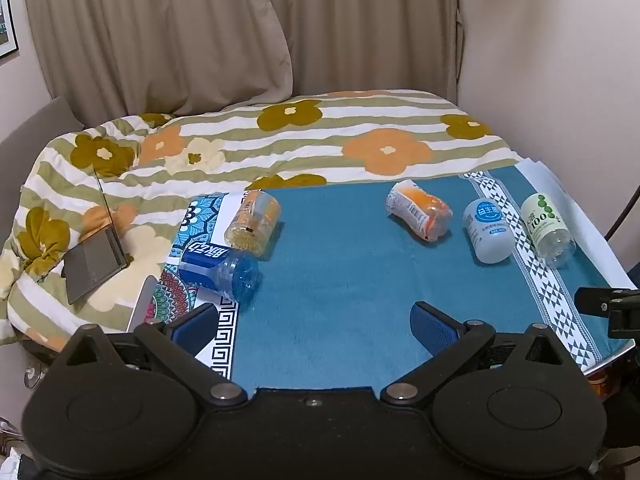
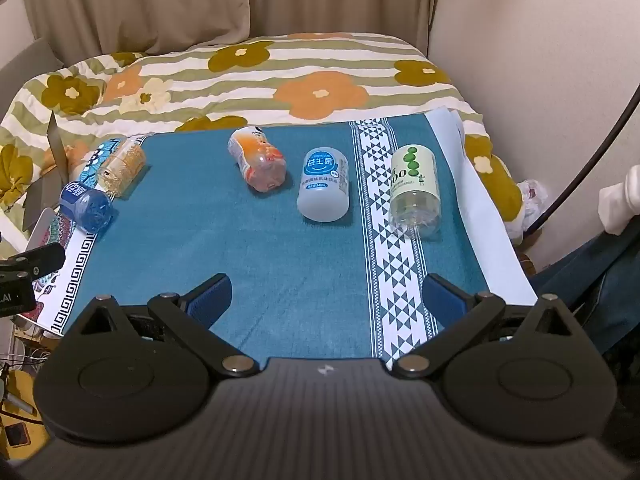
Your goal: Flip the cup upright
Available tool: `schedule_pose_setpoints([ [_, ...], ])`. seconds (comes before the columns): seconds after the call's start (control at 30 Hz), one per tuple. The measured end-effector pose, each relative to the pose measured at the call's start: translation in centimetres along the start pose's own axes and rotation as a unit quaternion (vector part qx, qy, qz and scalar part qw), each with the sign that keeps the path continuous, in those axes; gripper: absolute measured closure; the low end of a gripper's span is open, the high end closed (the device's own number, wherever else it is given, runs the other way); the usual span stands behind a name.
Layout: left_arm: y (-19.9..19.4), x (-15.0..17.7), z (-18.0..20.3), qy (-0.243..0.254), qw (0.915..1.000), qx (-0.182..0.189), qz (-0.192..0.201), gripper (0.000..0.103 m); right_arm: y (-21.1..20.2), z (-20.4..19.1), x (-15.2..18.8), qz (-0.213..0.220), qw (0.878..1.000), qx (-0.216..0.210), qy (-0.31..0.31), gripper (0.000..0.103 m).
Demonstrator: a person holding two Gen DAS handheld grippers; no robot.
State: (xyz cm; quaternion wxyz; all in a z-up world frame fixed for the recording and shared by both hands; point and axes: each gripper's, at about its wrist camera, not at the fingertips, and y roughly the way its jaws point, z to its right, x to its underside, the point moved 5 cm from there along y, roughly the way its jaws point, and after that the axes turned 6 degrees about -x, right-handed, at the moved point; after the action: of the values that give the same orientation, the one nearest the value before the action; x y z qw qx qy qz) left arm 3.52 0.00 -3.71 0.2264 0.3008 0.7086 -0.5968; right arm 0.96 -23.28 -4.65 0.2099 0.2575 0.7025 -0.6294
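Observation:
Several plastic cups lie on their sides on a teal cloth (image 1: 340, 280) (image 2: 240, 248). A blue cup (image 1: 220, 268) (image 2: 86, 204) and a clear yellow cup (image 1: 254, 222) (image 2: 120, 166) lie at the left. An orange cup (image 1: 418, 210) (image 2: 258, 164), a white cup with a blue label (image 1: 488, 230) (image 2: 324, 186) and a clear cup with a green label (image 1: 548, 226) (image 2: 414, 190) lie at the right. My left gripper (image 1: 314, 328) is open and empty over the cloth's near edge. My right gripper (image 2: 326, 300) is open and empty, short of the white cup.
A flowered striped quilt (image 1: 280, 140) (image 2: 260, 76) covers the bed behind the cloth. A grey laptop (image 1: 96, 260) stands open at the left. Curtains (image 1: 200, 32) and a wall are behind. A patterned mat (image 1: 188, 280) lies under the cloth's left edge.

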Motion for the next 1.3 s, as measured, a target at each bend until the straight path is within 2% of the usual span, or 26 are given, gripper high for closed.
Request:
schedule_pose_setpoints([
  [1.3,0.09,-0.63,0.56,0.005,0.9999,-0.01,0.008,0.0,0.74,0.89,-0.29,-0.005,1.0,-0.006,0.008,0.0],
])
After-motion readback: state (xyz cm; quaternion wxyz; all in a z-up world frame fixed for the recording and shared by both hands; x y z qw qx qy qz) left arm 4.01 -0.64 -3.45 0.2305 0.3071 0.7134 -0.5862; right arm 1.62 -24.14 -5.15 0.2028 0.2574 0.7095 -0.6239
